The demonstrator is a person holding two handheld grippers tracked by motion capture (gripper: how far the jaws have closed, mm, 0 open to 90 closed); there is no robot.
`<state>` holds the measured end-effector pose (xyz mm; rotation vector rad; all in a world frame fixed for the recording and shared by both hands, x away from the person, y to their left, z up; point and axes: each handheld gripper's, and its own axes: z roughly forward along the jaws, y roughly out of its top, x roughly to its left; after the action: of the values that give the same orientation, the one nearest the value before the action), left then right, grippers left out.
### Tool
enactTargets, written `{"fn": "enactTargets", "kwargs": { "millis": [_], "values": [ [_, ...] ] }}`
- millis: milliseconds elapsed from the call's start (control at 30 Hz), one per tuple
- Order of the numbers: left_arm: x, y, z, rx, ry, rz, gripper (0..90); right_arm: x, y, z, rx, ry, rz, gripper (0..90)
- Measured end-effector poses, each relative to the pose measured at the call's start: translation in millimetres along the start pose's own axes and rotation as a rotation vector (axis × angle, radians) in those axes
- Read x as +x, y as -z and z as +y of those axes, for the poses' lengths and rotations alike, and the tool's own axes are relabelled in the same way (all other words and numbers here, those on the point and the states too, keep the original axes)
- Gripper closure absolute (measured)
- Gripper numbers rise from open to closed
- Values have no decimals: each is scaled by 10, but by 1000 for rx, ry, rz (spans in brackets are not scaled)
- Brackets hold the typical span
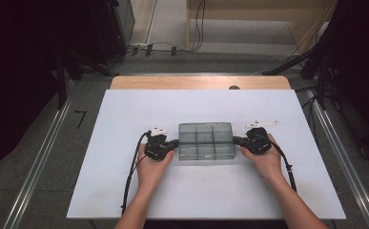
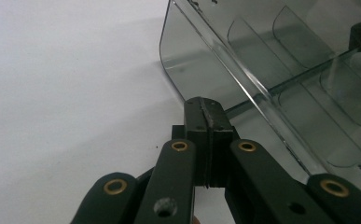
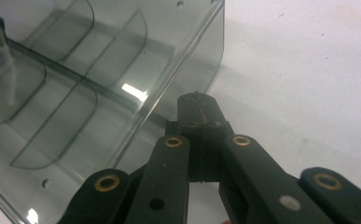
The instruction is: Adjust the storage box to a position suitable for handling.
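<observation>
High view: one clear smoky box sits near the middle of the white table, a little toward the person. It is split into six cells, two rows of three, all of them empty as far as I can see. Two grippers flank it, one at each short end. The left gripper has its tip at the left wall and the right gripper at the right wall; this even, opposed placing looks meant to steady or shift the box from both ends at once. Two hands hold them, with one cable trailing from each gripper.

Left gripper view: the jaws are pressed together with nothing between them, their joined tip right at the box's end wall near the bottom edge. It looks like a push contact, not a pinch, though I cannot tell whether tip and wall quite touch.

Right gripper view: the same here. The jaws are fully closed and empty, the tip against or just beside the box's other end wall, near a rounded corner.
</observation>
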<state>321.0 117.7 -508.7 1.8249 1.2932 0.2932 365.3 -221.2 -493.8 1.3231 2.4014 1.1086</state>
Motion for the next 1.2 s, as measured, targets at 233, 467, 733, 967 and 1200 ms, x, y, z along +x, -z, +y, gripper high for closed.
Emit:
{"fn": "enactTargets", "kwargs": {
  "millis": [233, 467, 733, 967, 1200],
  "values": [
    [76, 107, -30, -35, 1, 0, 723, -25, 110, -13, -49, 7, -21, 772],
    [61, 267, -38, -96, -46, -25, 610, -49, 244, -65, -105, 47, -29, 506],
    [18, 400, -68, -135, -106, -97, 309, -12, 465, -70, -188, 85, -19, 137],
    [-46, 475, -83, -140, -152, -165, 5, 26, 545, -64, -219, 105, 48, 1],
    [-58, 499, -87, -148, -182, -185, 0, 153, 530, -73, -220, 153, 77, 0]
  ]
}}
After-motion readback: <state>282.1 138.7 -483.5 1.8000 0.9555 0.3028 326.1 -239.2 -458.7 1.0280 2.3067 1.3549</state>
